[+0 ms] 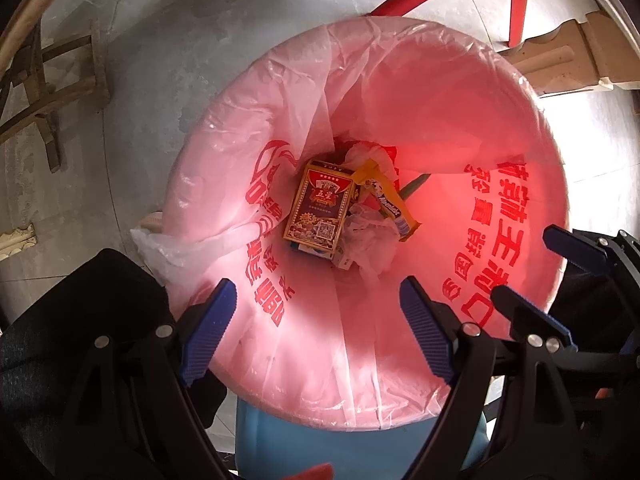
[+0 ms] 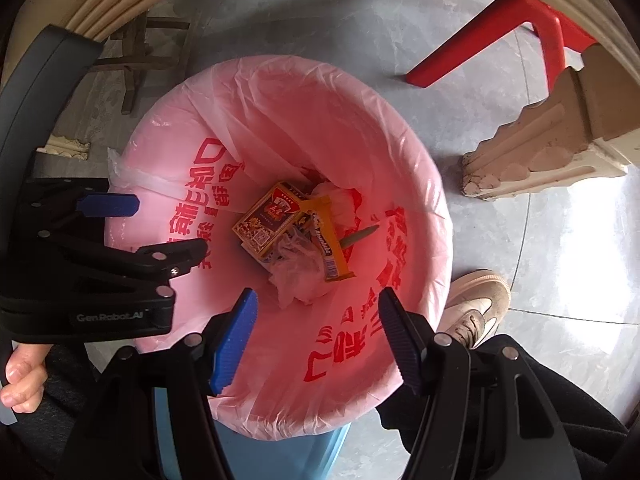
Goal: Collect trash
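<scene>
**What the bin and the frame edges keep out of sight**

The blue bin (image 1: 360,452) shows only a strip under the pink liner bag (image 1: 440,120). At the bottom, crumpled clear plastic (image 1: 368,240) and the card box (image 1: 320,204) cover smaller scraps too small to identify. The red chair (image 2: 520,28) and the person's shoe (image 2: 476,304) are cut off.

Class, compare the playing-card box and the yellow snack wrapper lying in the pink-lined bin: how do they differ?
The playing-card box is a stiff, broad rectangle, printed red and blue; the yellow snack wrapper is a long, narrow, soft strip. The box shows a QR code, the wrapper a white label. Both lie side by side at the bottom of the pink bin liner.
</scene>
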Motion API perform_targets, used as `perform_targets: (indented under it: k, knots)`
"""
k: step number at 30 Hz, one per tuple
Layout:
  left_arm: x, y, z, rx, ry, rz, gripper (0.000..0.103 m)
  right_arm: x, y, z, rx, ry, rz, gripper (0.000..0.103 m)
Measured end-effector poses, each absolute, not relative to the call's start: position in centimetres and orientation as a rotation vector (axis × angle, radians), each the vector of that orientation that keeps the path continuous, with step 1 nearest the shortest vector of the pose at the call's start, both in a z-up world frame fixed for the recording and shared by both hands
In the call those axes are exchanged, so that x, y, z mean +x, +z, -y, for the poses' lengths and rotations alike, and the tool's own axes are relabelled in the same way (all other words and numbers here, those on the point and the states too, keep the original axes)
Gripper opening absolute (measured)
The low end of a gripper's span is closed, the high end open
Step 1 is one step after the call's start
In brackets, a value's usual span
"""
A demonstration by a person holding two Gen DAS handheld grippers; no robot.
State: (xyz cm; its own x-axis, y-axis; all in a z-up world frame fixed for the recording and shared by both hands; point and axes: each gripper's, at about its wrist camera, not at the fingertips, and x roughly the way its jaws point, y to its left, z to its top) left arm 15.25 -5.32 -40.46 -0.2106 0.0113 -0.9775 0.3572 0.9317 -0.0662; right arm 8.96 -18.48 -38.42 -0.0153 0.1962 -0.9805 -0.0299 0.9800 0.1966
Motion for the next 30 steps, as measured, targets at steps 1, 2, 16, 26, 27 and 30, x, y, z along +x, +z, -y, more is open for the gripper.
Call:
perform_targets:
  k: [1,2,16,26,27,30]
  knots:
    - [15.1,-40.4,5.3,0.268,-0.333,-1.769,0.082,8.9,-38.1,18.6,0.131,0.176,-1.569,0.062]
    - [15.1,-40.3,5.2,0.258,-0.341,-1.776,0.082,8.8,-38.0,18.6,0.130,0.174,-1.563,0.062]
    - [10.7,-33.7,5.5,0.262,-0.271,-1.601,0.082,6.4,-31.5,19.8,0.085,0.070,-1.417,0.063]
    - [8.3,-23.4,6.1,0.241,-0.149,-1.269,0.082,3.8,-21.8,22.6,0.034,-0.113,-1.133,0.063]
    - [8.0,-22.2,6.1,0.234,-0.144,-1.234,0.082,3.4,-20.5,22.8,0.038,-0.129,-1.095,0.063]
    - [7.2,-17.4,6.1,0.204,-0.140,-1.106,0.082,2.2,-16.0,23.6,0.055,-0.171,-0.960,0.063]
